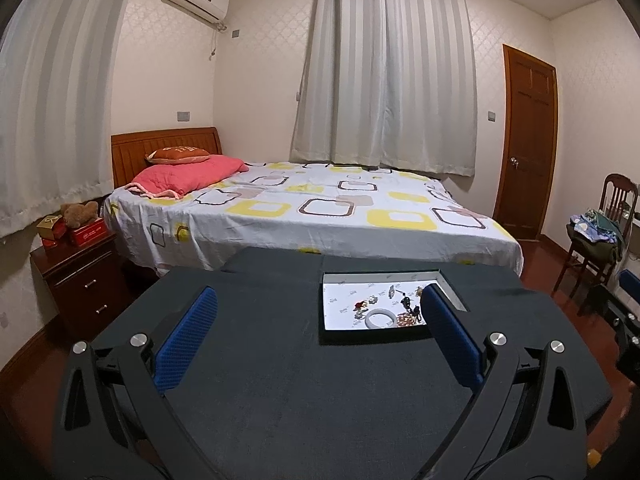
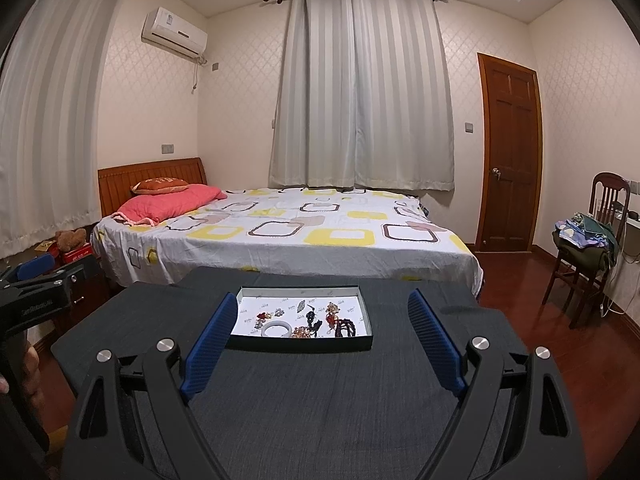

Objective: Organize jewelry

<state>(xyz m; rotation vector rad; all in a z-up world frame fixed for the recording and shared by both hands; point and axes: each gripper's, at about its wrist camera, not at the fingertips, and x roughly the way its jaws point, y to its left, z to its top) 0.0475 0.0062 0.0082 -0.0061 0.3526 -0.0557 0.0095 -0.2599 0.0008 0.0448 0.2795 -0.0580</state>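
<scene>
Between tray rim and table edge, bare cloth.

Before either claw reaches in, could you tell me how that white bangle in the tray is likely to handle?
The white bangle looks like a rigid, glossy ring, so probably stiff and slippery. It lies flat in the tray, so it may slide rather than roll. Beaded pieces nearby could snag.

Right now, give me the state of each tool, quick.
Left tool: open, holding nothing.
Right tool: open, holding nothing, above the dark table.
</scene>
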